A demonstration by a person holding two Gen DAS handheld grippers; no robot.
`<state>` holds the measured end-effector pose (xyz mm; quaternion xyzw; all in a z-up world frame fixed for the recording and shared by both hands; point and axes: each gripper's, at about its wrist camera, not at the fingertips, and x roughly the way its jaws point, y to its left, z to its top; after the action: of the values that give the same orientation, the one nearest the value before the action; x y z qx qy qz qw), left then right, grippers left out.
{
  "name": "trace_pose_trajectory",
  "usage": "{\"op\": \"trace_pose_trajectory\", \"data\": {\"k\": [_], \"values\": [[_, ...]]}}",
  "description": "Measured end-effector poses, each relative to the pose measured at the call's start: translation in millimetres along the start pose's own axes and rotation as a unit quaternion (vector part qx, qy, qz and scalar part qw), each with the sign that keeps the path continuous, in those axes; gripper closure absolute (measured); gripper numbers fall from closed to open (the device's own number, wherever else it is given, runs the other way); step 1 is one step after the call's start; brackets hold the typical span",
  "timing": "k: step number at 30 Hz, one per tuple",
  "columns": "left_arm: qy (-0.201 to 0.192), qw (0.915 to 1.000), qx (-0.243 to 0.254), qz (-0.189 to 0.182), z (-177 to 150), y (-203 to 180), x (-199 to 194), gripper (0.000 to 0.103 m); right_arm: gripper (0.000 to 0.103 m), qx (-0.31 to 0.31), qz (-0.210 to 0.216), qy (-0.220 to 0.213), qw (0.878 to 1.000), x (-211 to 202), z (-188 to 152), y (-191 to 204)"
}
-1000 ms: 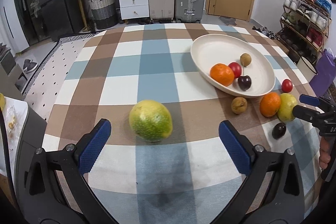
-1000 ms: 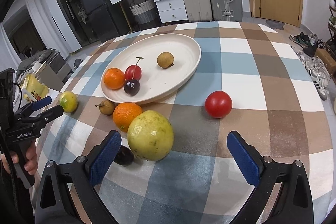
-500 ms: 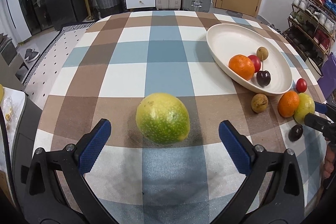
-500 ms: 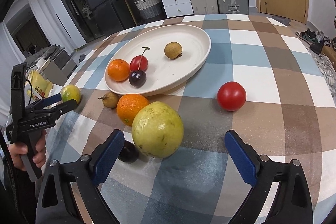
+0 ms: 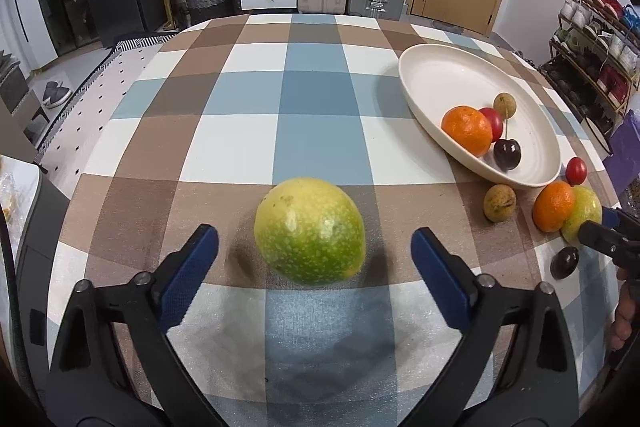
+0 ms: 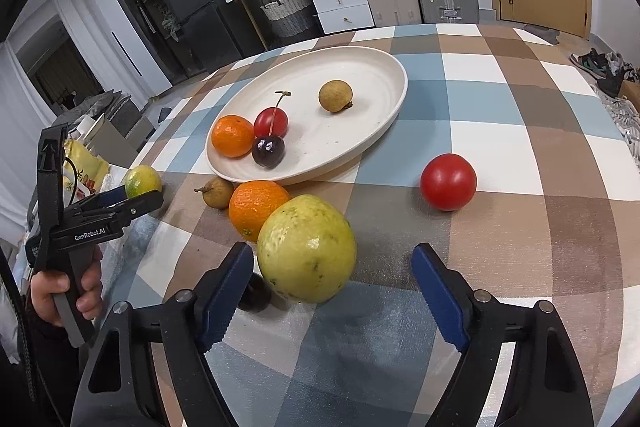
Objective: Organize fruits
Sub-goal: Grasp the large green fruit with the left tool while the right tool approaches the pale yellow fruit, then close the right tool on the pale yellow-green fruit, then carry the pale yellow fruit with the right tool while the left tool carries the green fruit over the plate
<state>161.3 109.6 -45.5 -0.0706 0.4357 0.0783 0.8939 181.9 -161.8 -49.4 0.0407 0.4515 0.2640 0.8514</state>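
In the left wrist view a green-yellow round fruit lies on the checked cloth. My left gripper straddles it, jaws closing, with gaps on both sides. In the right wrist view a larger yellow-green fruit sits between the blue pads of my right gripper. Those jaws are closing too and are not pressing on it. A cream plate behind holds an orange, a red cherry, a dark cherry and a brown longan.
Loose on the cloth are a second orange, a small brown fruit, a dark plum partly behind my right gripper's left finger, and a red tomato. A hand holds the left gripper's handle. The table edge runs close on the left.
The left gripper has dropped closer to the green fruit, which now sits between its fingers. Both pairs of jaws have narrowed. The right gripper has kept its place.
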Motion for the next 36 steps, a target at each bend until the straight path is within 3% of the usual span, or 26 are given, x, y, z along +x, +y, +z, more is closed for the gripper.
{"op": "trace_pose_trajectory", "data": {"k": [4,6,23,36], "values": [[0.002,1.0,0.005,-0.006,-1,-3,1,0.033,0.02,0.001,0.001,0.0,1.0,0,0,0],[0.004,1.0,0.004,-0.004,-2,-3,2,0.057,0.02,0.001,0.003,0.0,1.0,0,-1,0],[-0.016,0.9993,0.001,-0.035,-11,-15,-20,0.056,0.023,0.003,0.012,0.0,1.0,0,-1,1],[-0.026,0.9979,0.021,-0.055,-16,-43,-38,0.056,0.052,0.002,0.031,-0.003,1.0,-1,-3,7]]}}
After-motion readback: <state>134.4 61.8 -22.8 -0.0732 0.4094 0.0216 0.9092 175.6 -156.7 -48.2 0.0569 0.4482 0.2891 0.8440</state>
